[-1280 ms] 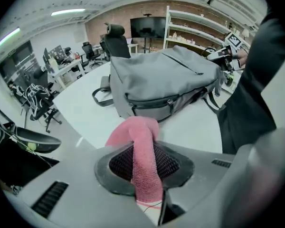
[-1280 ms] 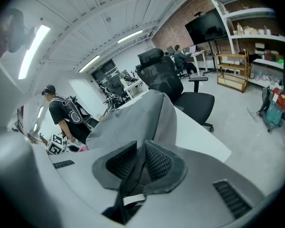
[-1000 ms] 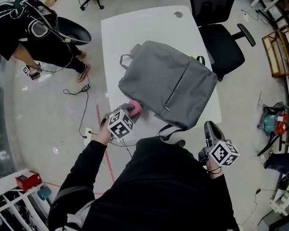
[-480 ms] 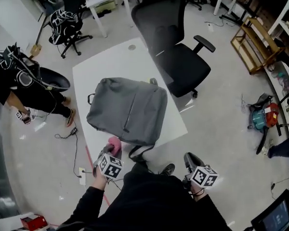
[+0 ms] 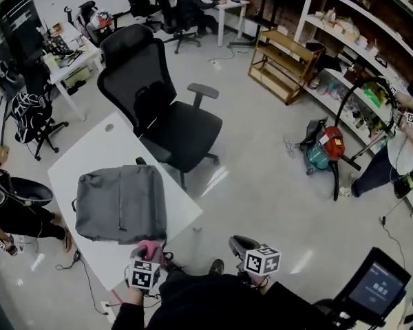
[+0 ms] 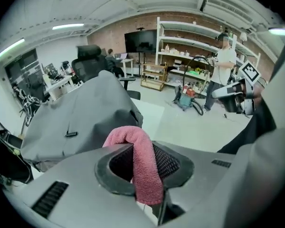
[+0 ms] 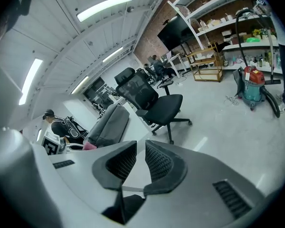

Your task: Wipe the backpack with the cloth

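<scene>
Pinching a folded pink cloth between its jaws, the left gripper is holding it so that a loop is arching up above the pads. Just ahead of the tips and to their left, the grey backpack is lying flat with its zipped front facing up. Its long axis is running crosswise to the gripper and its handle end is pointing off to the left; whether cloth and bag are touching cannot be told. Under the bag a white table is stretching away from the gripper, with a black office chair standing just past its far right edge. Off to the right, the right gripper is hanging over the glossy grey floor, its jaws drawn almost together on nothing. Farther out, a red and teal vacuum is sitting before white shelves.
</scene>
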`<action>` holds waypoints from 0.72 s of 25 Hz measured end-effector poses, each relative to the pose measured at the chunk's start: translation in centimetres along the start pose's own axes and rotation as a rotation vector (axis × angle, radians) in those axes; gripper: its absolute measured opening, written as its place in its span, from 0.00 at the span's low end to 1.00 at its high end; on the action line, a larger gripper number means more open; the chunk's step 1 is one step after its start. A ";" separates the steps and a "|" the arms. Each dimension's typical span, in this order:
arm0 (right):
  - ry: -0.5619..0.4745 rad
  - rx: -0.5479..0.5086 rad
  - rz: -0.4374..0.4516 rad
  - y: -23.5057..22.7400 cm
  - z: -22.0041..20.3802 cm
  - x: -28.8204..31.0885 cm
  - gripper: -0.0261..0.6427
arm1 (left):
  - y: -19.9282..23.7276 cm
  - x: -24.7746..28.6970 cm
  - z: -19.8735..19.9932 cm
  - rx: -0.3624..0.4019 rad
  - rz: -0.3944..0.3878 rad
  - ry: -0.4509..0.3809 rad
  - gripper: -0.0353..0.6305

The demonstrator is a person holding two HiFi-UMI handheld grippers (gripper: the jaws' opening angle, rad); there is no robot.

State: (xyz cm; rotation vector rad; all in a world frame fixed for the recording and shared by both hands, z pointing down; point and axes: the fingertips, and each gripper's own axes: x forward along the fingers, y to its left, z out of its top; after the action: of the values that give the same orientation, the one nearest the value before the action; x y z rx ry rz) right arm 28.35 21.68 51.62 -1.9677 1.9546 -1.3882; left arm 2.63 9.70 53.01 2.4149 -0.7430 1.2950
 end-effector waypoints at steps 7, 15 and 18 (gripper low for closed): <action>0.051 0.075 -0.018 -1.4 -3.4 1.9 0.14 | 9.9 -2.4 -5.9 -0.096 0.140 0.083 0.20; 0.053 0.091 -0.023 1.4 -3.9 2.3 0.14 | 25.4 -7.3 -13.2 -0.549 0.421 0.025 0.20; 0.067 0.076 -0.027 2.5 -4.2 2.7 0.14 | 28.1 -6.8 -15.2 -0.461 0.451 0.040 0.20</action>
State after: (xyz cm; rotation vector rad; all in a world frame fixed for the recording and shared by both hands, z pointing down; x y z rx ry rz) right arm 23.39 21.24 54.15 -1.9468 1.8783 -1.5301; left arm -26.85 -3.90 56.23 1.9092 -1.4539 1.1471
